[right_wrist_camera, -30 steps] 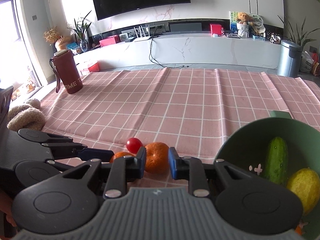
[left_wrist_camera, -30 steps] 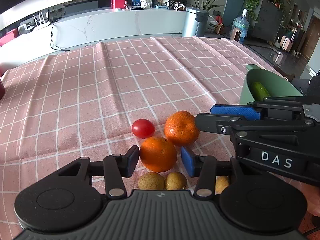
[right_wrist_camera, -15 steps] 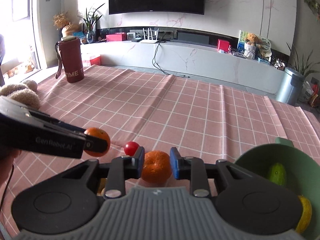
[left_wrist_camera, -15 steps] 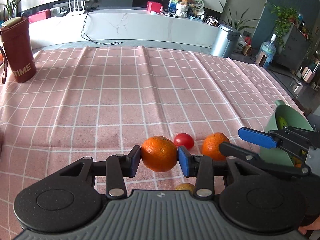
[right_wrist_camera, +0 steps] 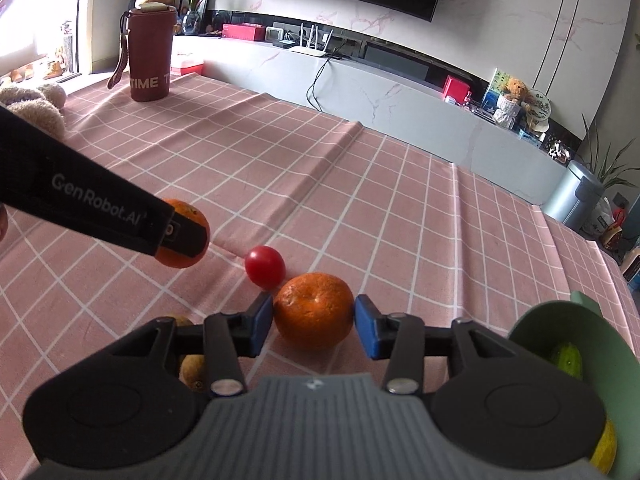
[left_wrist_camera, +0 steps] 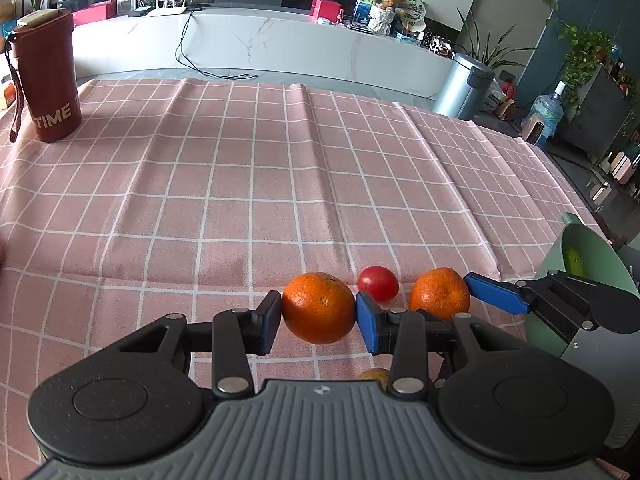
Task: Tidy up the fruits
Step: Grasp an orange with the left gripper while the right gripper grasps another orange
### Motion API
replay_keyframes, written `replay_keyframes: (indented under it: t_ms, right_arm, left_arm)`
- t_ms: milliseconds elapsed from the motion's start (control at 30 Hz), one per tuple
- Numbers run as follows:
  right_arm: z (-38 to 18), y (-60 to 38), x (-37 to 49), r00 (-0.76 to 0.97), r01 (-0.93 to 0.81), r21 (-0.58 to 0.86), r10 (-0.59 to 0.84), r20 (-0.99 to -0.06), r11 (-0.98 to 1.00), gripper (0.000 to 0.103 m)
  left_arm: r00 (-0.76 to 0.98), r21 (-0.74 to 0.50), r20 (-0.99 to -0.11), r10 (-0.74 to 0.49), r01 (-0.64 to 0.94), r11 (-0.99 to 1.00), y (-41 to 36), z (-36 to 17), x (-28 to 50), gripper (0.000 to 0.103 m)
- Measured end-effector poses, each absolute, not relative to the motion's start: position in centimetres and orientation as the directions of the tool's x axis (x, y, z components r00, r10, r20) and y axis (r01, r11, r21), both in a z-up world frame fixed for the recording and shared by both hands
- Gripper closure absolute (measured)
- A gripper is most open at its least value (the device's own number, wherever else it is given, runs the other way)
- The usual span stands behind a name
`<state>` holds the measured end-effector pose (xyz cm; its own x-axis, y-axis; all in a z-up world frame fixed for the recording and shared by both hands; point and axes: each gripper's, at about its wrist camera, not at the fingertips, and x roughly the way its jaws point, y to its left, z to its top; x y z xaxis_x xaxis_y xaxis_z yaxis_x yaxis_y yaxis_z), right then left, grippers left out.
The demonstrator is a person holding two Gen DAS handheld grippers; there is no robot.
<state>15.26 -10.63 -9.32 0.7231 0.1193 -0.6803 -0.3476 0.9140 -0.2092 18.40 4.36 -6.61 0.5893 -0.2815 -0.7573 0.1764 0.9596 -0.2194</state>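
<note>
While a round, dimpled orange mandarin (left_wrist_camera: 319, 307) is clamped between the left gripper (left_wrist_camera: 318, 316) fingers above the pink checked counter (left_wrist_camera: 280, 184), the right gripper (right_wrist_camera: 314, 322) fingers are opening around a second, lumpier mandarin (right_wrist_camera: 314, 310) resting there. Only the right view shows two dull brown fruits (right_wrist_camera: 192, 372) beside its left finger.

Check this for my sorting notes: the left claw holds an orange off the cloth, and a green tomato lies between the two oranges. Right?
One slip: the tomato is red, not green, as the left wrist view shows. The rest stands: the left claw holds an orange off the cloth, and the tomato lies between it and the other orange.
</note>
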Motion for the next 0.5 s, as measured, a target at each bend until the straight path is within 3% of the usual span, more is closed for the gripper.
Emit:
replay_keyframes:
  t_ms: [500]
  right_arm:
    - [-9.6,-10.4,14.6,0.746,-0.334,-0.248,0.094,-0.66,0.91,0.064]
  left_arm:
    - [0.629,-0.231,-0.726,-0.279,0.16,0.96,4.5,-6.0,16.4,0.057]
